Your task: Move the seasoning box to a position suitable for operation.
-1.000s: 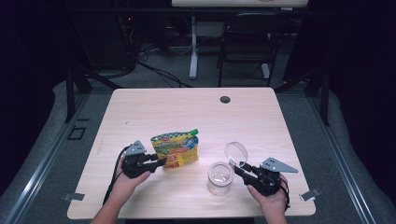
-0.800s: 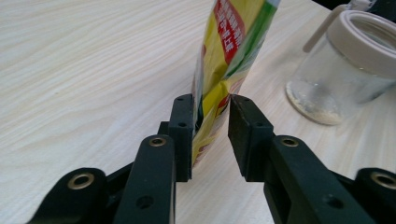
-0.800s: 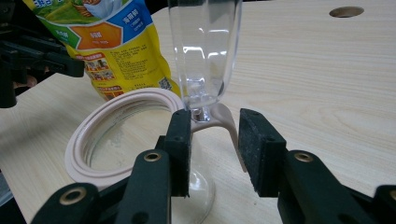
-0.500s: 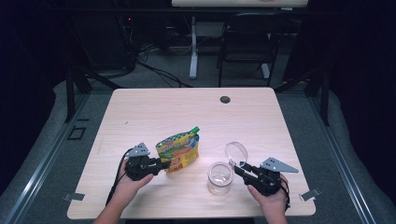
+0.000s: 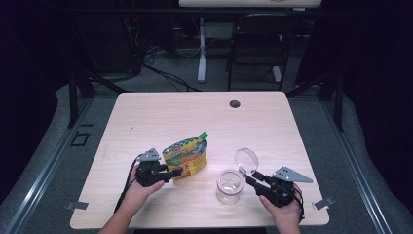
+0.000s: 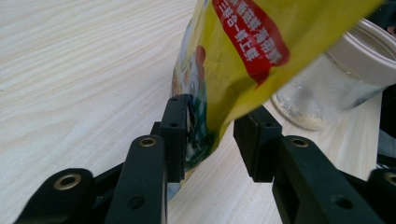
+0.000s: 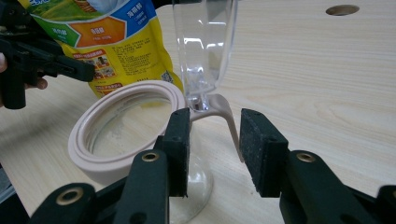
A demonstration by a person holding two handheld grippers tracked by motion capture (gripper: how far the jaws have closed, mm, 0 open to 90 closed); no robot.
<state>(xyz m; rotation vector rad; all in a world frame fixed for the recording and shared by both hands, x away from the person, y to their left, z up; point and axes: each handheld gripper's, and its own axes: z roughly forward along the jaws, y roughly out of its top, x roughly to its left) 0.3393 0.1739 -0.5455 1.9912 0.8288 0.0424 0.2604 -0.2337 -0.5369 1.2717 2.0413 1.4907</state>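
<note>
Pouch (image 5: 185, 159) tipped upright; L tongs (image 5: 176, 171) reopening.

Pouch left, jar right, near the table's front edge.
The pouch (image 5: 186, 158) stands on the table (image 5: 204, 117) just left of the jar (image 5: 229, 185); a lid (image 5: 246, 159) rises behind the jar; a grommet hole (image 5: 234, 104) lies far behind.

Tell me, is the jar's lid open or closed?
Open. The jar has its clear lid flipped up on its hinge, and the right gripper view looks straight into the mouth.
</note>
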